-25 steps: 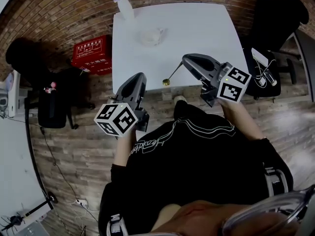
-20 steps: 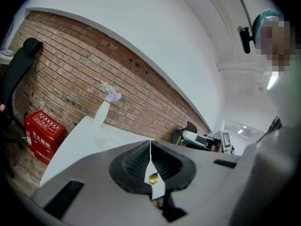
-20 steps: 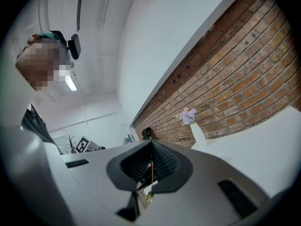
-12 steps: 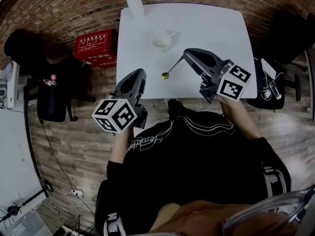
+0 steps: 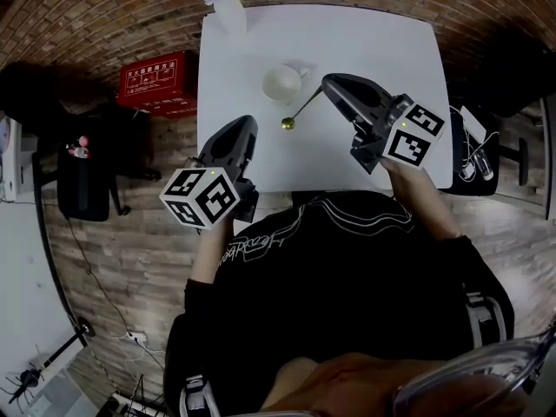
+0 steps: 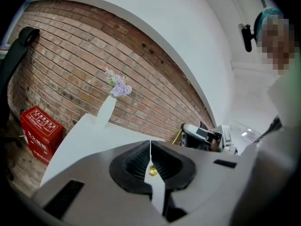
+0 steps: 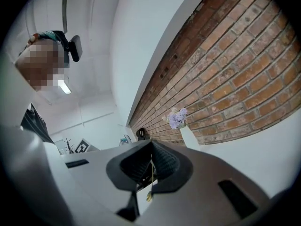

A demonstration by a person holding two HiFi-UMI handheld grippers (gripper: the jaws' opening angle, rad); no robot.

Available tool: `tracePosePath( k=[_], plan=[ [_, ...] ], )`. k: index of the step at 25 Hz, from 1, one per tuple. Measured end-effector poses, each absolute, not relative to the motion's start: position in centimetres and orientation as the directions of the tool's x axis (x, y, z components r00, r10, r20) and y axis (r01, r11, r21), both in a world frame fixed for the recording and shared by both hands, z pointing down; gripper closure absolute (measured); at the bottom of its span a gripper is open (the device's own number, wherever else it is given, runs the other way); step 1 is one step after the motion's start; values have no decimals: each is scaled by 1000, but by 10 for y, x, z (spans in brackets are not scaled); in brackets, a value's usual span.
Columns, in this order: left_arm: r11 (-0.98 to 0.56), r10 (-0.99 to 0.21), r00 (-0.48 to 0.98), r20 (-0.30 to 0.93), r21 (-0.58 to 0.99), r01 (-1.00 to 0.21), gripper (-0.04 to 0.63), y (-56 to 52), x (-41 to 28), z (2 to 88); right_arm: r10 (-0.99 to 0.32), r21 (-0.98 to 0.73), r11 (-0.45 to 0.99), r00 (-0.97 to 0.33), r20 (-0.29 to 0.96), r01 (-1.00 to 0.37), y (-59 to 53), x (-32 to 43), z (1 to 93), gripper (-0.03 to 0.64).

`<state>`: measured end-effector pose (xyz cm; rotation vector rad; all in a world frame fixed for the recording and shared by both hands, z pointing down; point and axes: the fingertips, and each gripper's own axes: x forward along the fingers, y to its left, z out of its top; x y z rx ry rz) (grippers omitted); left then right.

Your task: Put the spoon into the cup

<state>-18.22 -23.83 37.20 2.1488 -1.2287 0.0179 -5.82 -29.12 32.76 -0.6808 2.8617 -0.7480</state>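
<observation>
A white cup (image 5: 282,82) stands on the white table (image 5: 382,42), handle toward the right. A thin gold spoon (image 5: 304,109) hangs tilted just in front of the cup, its bowl low and to the left. My right gripper (image 5: 327,84) is shut on the upper end of the handle. In the right gripper view the spoon (image 7: 148,197) runs down between the closed jaws of my right gripper (image 7: 151,146). My left gripper (image 5: 247,122) hovers at the table's near-left edge, shut with nothing held. The left gripper view shows the spoon (image 6: 152,171) beyond my left gripper (image 6: 150,144).
A white vase with lilac flowers (image 5: 228,9) stands at the table's far-left corner. A red box (image 5: 155,83) sits on the floor left of the table. Dark chairs (image 5: 82,176) stand on the left and the right. A brick wall (image 6: 70,74) lies behind the table.
My right gripper has carried the spoon toward the cup, so the bowl hangs much closer to it. The left gripper has moved up to the table's edge.
</observation>
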Motion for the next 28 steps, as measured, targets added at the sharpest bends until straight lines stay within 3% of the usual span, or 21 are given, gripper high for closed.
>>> tracePosePath(
  k=[28],
  plan=[
    [-256, -727, 555, 404, 591, -765, 588, -294, -183, 439, -523, -538, 697, -849, 69, -473, -398, -69, 408, 618]
  ],
)
